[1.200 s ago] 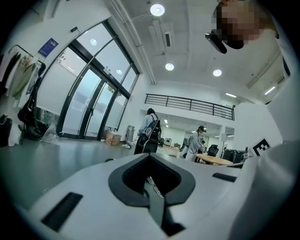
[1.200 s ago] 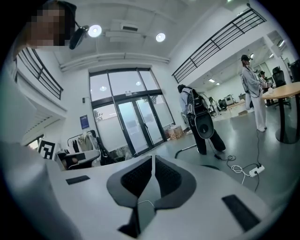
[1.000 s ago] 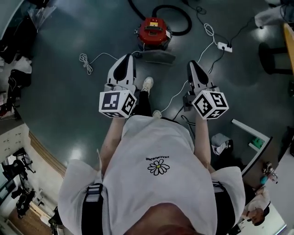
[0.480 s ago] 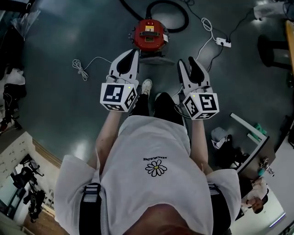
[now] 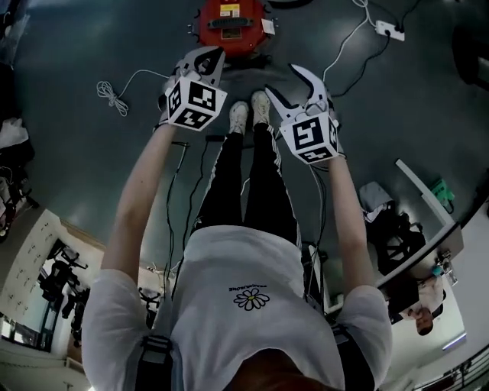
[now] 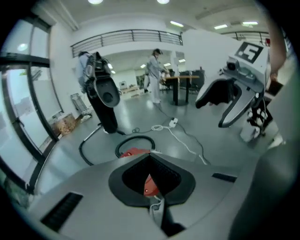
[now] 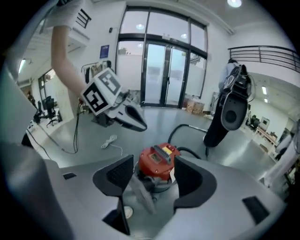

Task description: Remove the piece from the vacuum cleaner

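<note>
The red vacuum cleaner (image 5: 229, 19) stands on the dark floor at the top of the head view. A grey piece (image 7: 142, 191) lies against its front, blurred. My left gripper (image 5: 208, 55) hangs just before the vacuum's left side with its jaws shut and nothing in them. In the left gripper view the red body (image 6: 136, 152) shows just past the tips. My right gripper (image 5: 294, 82) is a little nearer and to the right. Its jaws have just been opening and stand wide, empty. The vacuum cleaner (image 7: 158, 161) shows beyond the gap between them.
A black hose (image 7: 187, 129) loops behind the vacuum. A white cable runs to a power strip (image 5: 386, 29), and a coiled cord (image 5: 111, 92) lies on the left. The person's shoes (image 5: 250, 111) stand between the grippers. A tall black device (image 7: 229, 112) stands behind.
Both grippers have dropped and moved forward to the vacuum as the person bent down. The right jaws went from shut to wide open. The left jaws stayed shut.
</note>
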`<state>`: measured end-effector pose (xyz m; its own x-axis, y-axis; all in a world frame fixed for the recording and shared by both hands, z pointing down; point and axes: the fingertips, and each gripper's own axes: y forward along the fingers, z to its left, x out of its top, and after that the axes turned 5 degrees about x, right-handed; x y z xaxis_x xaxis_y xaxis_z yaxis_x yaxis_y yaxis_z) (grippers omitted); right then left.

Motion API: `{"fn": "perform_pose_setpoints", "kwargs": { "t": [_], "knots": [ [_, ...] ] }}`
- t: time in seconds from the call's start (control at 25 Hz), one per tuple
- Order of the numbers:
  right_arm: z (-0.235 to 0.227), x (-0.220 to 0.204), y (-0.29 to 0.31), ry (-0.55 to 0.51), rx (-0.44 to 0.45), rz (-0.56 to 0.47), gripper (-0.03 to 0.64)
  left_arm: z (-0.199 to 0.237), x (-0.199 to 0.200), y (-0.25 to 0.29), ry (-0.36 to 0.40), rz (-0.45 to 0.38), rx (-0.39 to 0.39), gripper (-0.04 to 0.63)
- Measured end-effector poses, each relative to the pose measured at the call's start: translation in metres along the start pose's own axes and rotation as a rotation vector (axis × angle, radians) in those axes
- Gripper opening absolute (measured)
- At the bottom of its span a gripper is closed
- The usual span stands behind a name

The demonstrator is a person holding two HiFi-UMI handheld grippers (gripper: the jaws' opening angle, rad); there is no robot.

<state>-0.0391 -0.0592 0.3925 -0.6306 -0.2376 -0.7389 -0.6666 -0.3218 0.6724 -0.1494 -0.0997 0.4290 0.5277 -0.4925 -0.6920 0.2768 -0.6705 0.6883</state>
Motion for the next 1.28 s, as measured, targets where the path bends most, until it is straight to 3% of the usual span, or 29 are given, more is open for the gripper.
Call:
{"fn": "perform_pose_setpoints", "kwargs": {
  "t": [0.2,0.36,0.52,0.76,0.84,1.04,1.28],
  "knots": [
    [0.010,-0.109,0.088,-0.104,0.103,0.208,0.261,-0.029,-0.072,0.110,0.295,0.207,-0.114,-0.003],
    [0.011,-0.177,0.132,-0.120,0.136,0.354,0.261,-0.049,-0.104,0.150,0.468,0.316,-0.169,-0.003],
    [0.006,-0.213,0.167,-0.127,0.146,0.445,0.261,-0.059,-0.125,0.167,0.593,0.390,-0.237,-0.003],
    [0.021,-0.258,0.187,-0.260,0.214,0.661,0.258,-0.058,-0.129,0.167,0.656,0.398,-0.254,-0.003],
    [0.023,-0.265,0.186,-0.313,0.198,0.677,0.023,-0.058,-0.127,0.166,0.689,0.387,-0.251,-0.003],
    [0.044,-0.271,0.187,-0.347,0.191,0.617,0.021,-0.059,-0.129,0.168,0.658,0.369,-0.261,-0.003],
    [0.059,-0.269,0.185,-0.398,0.243,0.592,0.021,-0.061,-0.129,0.166,0.691,0.387,-0.263,-0.003]
  ]
}}
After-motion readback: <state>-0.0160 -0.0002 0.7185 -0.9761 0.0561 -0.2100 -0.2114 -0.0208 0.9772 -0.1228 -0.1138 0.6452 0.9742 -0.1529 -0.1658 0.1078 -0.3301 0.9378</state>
